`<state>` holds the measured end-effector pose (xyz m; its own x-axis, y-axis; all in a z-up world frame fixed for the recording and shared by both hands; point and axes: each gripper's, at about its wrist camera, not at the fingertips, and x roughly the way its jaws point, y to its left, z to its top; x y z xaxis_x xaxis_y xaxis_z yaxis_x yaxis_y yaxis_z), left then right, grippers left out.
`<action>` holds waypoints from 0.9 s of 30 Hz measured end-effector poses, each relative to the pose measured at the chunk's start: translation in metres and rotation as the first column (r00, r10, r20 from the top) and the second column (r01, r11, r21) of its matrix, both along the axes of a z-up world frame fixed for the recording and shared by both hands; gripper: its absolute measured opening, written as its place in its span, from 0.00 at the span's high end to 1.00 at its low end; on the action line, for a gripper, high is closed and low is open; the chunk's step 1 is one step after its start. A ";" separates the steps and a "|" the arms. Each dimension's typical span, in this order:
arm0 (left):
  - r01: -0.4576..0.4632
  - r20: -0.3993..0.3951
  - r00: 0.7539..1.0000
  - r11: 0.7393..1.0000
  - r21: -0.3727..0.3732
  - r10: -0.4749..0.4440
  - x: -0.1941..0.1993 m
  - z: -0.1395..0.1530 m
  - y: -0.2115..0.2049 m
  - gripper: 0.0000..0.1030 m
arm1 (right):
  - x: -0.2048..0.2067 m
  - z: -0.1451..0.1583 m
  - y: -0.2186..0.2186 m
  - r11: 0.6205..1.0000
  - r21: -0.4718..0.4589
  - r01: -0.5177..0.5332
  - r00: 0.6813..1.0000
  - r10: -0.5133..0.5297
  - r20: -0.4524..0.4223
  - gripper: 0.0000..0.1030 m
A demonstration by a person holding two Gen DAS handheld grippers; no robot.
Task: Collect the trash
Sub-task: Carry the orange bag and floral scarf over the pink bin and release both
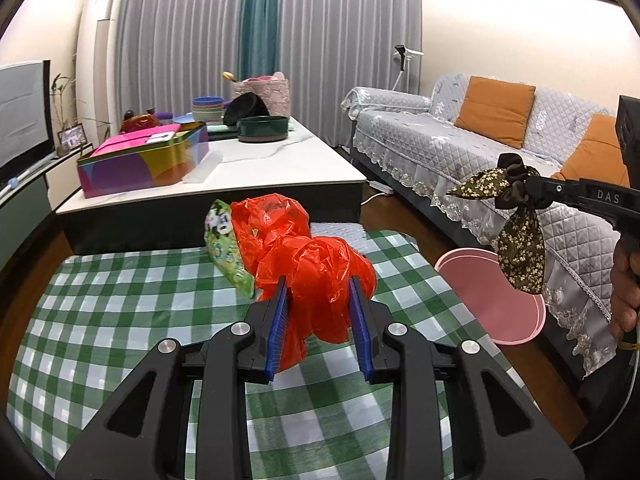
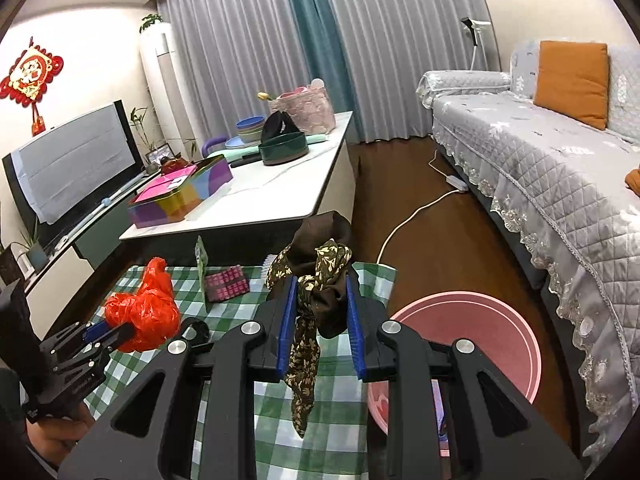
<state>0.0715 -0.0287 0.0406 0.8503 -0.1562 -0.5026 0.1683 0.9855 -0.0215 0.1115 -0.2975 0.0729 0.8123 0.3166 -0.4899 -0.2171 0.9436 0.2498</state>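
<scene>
Left gripper (image 1: pixel 318 284) clenched on a crumpled red plastic bag (image 1: pixel 316 276), held above the green checked cloth (image 1: pixel 120 300) near its far edge. Right gripper (image 2: pixel 321 280) grasping a brown floral scrunchie (image 2: pixel 320 280) (tails dangling), over the cloth's right edge, beside the pink bin (image 2: pixel 500 320).

Lighting: even, soft indoor light from overhead; curtains (image 1: pixel 256 40) drawn, no daylight showing through.
Shadows: faint, diffuse; darker band under the white table (image 2: pixel 256 216).
Glare: mild sheen on the tabletop and on the red plastic bag (image 1: pixel 312 264); the television screen (image 2: pixel 76 164) washes out pale grey.
Distortion: strong fisheye bending; walls and sofa (image 2: pixel 560 184) curve, black vignette in the corners.
Sharpness: centre crisp; slight softness toward the edges; no evident motion blur.
</scene>
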 end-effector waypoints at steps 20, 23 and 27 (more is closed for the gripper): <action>0.089 -0.012 0.996 0.996 0.001 -0.089 0.014 -0.008 -0.049 0.72 | -0.007 -0.005 -0.053 0.995 0.003 0.097 0.995 -0.097 0.000 0.76; 0.103 -0.012 0.995 0.995 0.000 -0.103 0.015 -0.008 -0.057 0.72 | -0.008 -0.006 -0.060 0.994 0.004 0.111 0.994 -0.111 -0.002 0.77; 0.123 -0.012 0.992 0.992 -0.002 -0.123 0.016 -0.009 -0.067 0.72 | -0.010 -0.007 -0.071 0.991 0.005 0.133 0.991 -0.133 -0.004 0.76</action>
<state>0.0879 -0.0962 0.0311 0.8183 -0.2600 -0.5126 0.2884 0.9572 -0.0252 0.1011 -0.3682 0.0662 0.8456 0.2087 -0.4914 -0.0893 0.9628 0.2551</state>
